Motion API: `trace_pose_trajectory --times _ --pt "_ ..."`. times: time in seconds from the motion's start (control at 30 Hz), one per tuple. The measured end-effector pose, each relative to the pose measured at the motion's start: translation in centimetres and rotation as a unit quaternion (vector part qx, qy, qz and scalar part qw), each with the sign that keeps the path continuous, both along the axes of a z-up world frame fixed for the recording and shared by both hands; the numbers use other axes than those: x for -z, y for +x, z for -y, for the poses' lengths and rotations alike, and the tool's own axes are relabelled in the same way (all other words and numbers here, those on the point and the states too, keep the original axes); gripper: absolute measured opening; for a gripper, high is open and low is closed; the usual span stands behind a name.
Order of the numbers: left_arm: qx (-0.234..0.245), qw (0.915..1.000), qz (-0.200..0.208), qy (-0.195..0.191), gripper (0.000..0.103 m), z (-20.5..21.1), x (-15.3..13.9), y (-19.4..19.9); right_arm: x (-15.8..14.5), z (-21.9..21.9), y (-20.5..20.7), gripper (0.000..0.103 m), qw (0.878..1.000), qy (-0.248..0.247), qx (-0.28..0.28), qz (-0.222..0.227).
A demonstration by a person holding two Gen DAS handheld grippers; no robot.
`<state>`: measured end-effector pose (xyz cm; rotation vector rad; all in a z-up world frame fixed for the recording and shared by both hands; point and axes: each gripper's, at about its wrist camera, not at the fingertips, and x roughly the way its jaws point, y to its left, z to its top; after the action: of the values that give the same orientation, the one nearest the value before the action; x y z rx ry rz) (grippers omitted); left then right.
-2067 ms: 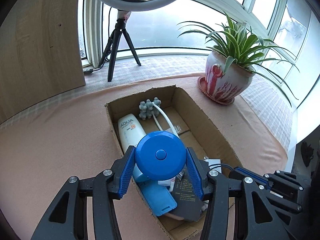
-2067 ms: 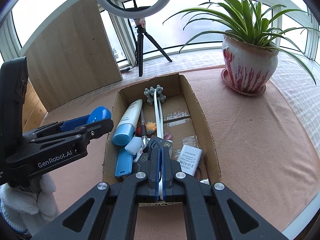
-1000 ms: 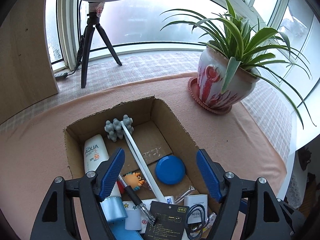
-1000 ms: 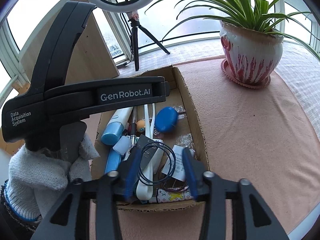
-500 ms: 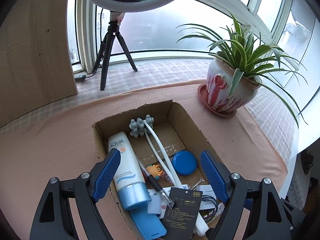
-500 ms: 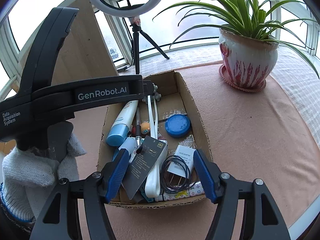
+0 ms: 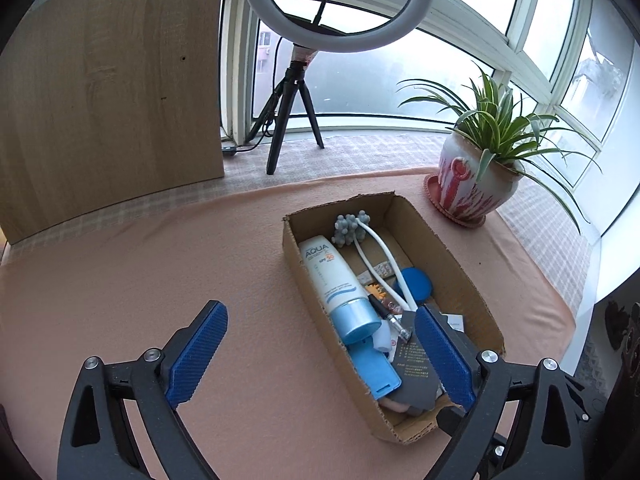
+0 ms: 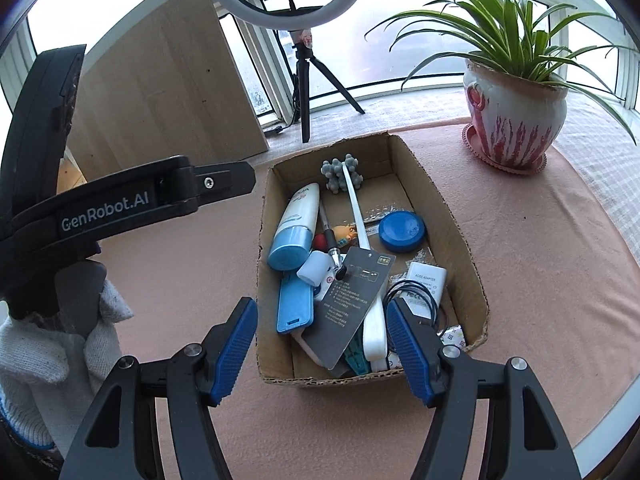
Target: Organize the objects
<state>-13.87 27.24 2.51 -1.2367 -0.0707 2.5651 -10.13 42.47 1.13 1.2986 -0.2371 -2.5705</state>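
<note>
a ring light (image 7: 339, 8) on a black tripod (image 7: 292, 120) is standing at the far window; a wooden panel (image 7: 108, 92) is leaning at far left; a potted spider plant (image 7: 476, 184) is sitting on a pink saucer (image 8: 503, 160) at far right, on the pink cloth (image 7: 140, 280).

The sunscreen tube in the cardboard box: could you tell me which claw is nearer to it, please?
Left, narrowly, as a judgement. The left claw hangs open just short of the sunscreen tube, its capped end nearest. The right claw hangs open over the cardboard box's near end.
</note>
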Motion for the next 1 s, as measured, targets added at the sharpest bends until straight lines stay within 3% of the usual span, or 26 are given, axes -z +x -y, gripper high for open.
trace_pose_trajectory --times 0.53,0.73,1.0 --pt "-0.091 0.9955 0.011 -0.024 0.097 14.5 0.9 8.1 0.4 9.3 2.9 0.064 0.998 -0.001 -0.062 -0.007" --pt "-0.128 0.9907 0.027 -0.038 0.097 18.7 2.3 11.8 0.0 11.9 4.1 0.064 0.996 0.000 -0.086 -0.013" --pt "-0.167 0.9847 0.044 -0.025 0.097 22.3 3.0 16.0 -0.5 14.6 5.4 0.064 0.996 -0.005 -0.093 -0.015"
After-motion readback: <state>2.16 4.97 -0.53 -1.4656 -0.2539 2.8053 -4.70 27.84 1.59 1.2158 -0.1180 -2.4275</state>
